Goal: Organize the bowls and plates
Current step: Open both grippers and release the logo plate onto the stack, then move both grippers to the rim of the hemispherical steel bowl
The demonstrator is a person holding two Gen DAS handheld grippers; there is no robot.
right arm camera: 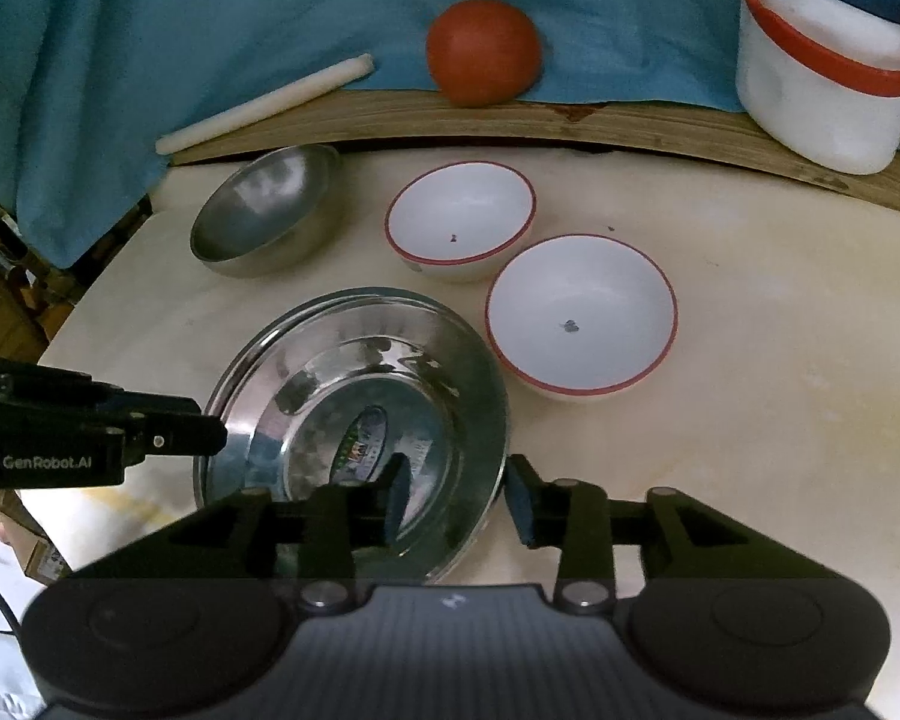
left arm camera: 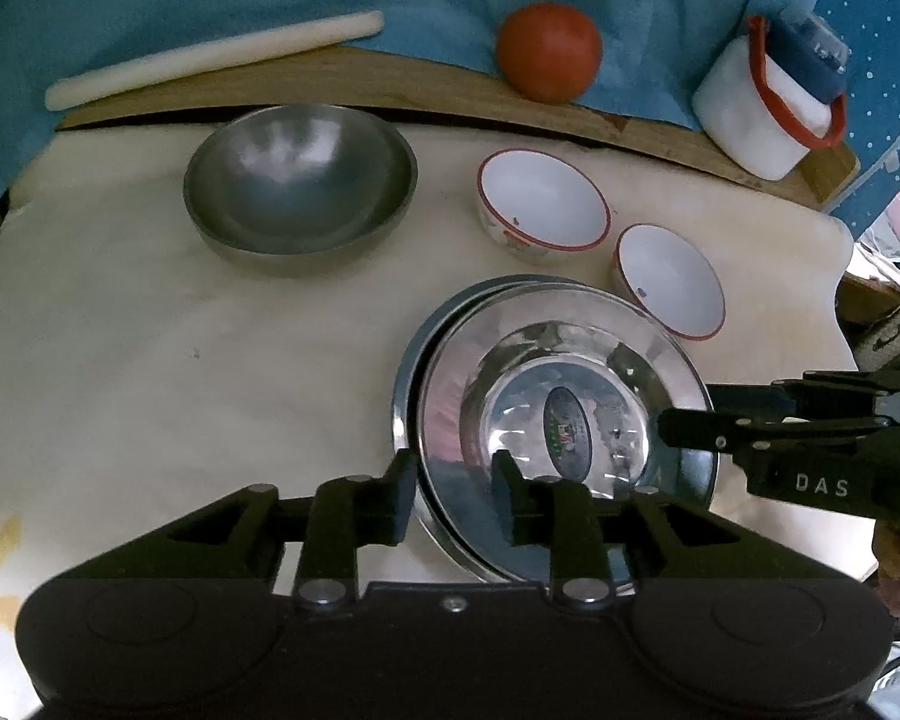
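A shiny steel plate [left arm camera: 570, 360] lies on top of another steel plate [left arm camera: 414, 348] on the cream table; the stack also shows in the right wrist view [right arm camera: 390, 348]. My left gripper [left arm camera: 453, 495] is open, its jaws straddling the top plate's left rim. My right gripper [right arm camera: 459, 495] is open, its jaws straddling the plate's right rim; it also shows in the left wrist view [left arm camera: 678, 426]. Behind stand a grey steel bowl [left arm camera: 300, 180] and two white red-rimmed bowls [left arm camera: 543, 201] [left arm camera: 669, 279], also in the right wrist view [right arm camera: 267, 204] [right arm camera: 462, 213] [right arm camera: 582, 312].
A wooden board [right arm camera: 510, 120] runs along the back of the table under a blue cloth [right arm camera: 210, 18]. On it lie a white rolling pin [right arm camera: 264, 105], a red ball [right arm camera: 483, 51] and a white container with a red handle [right arm camera: 822, 96].
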